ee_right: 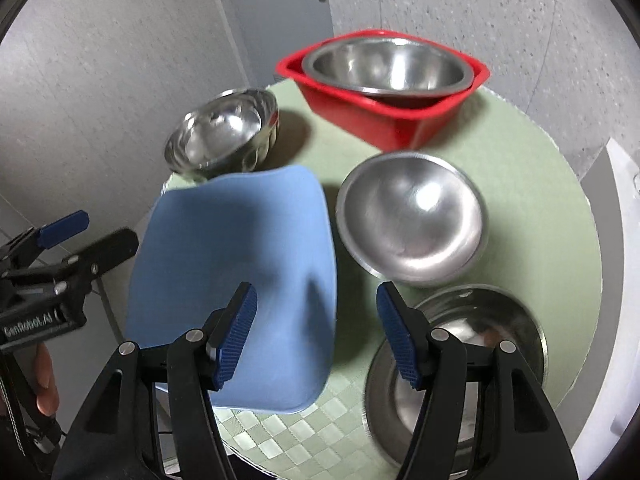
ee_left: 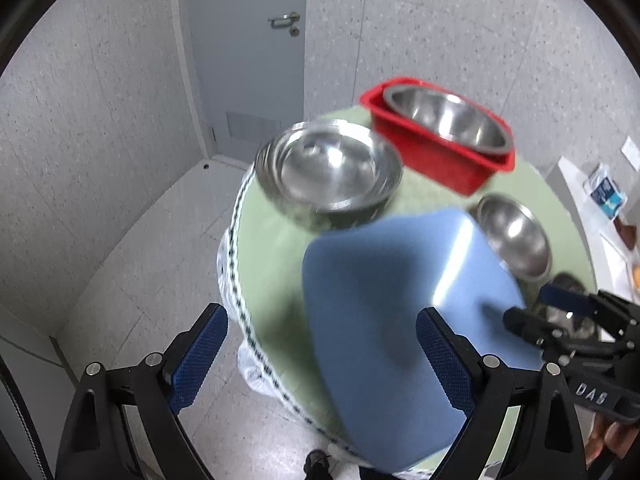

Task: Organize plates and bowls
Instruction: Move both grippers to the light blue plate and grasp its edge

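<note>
Bowls and one blue plate [ee_left: 384, 320] sit on the round green table [ee_left: 272, 248] that we see from the left wrist: the plate lies flat at the near side, its long axis running away from us toward the red tub [ee_left: 436, 152] at the far edge. A steel bowl [ee_left: 448, 120] rests tilted inside that tub, stacked steel bowls [ee_left: 328, 164] stand left of the tub near the table's rim, and a shallow bowl [ee_left: 516, 236] lies on the near side of the tub to the right. Our left gripper [ee_left: 322, 356] hangs wide open with nothing between its pads, one pad over the plate, the other off the table's edge. From the right wrist, the plate [ee_right: 240, 280] again points lengthwise toward the tub [ee_right: 384, 116], the shallow bowl [ee_right: 412, 216] just beside its right edge. A flat steel dish [ee_right: 480, 344] lies nearest us, partly blurred. Our right gripper [ee_right: 316, 340] is open and empty above the gap between plate and dish.
</note>
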### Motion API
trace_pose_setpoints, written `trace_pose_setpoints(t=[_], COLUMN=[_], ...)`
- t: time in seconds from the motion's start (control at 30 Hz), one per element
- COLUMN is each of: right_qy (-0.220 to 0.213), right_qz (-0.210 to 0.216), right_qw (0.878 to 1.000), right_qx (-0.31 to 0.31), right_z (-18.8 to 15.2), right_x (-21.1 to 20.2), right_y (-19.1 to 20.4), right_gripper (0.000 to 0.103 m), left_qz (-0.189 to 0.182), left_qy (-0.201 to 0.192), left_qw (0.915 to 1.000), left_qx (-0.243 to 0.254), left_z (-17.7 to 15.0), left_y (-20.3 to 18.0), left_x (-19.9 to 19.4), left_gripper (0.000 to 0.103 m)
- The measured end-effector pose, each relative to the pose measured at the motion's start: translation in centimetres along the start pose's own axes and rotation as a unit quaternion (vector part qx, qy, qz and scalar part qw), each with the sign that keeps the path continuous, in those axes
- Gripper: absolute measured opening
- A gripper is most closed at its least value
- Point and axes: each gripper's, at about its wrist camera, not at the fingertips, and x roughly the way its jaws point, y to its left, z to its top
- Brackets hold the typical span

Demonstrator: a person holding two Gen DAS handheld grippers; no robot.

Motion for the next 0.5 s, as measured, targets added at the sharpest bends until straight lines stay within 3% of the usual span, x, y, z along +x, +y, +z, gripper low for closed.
trace_pose_setpoints(t=[0.17,0.27,0.4,0.5], right_qy=[0.009,0.015,0.026,0.034], right_qz=[-0.021,-0.029,-0.038,-0.035], right_qw=[1.0,0.999,0.999,0.999], right_qx=[-0.009,-0.01,-0.019,-0.022], right_z=[-0.3,-0.6,-0.5,-0.5], right_x=[1.4,2.0,2.8,3.3], right_y=[0.9,1.3,1.8,2.0], right_gripper=[0.064,0.063,0.063,0.061], left_qz=[-0.001,-0.009,-0.023,-0.038], left_qy=[0.022,0.035,0.047,0.056], left_qw=[0.9997,0.9993,0.9986,0.9975], left_qx=[0.001,0.004,0.011,0.021], left_z=[-0.9,-1.2,-1.5,-1.5], left_y=[0.9,1.0,0.9,0.6], left_x=[1.5,2.7,3.9,4.5], left_gripper=[0.089,0.082,0.068,0.051])
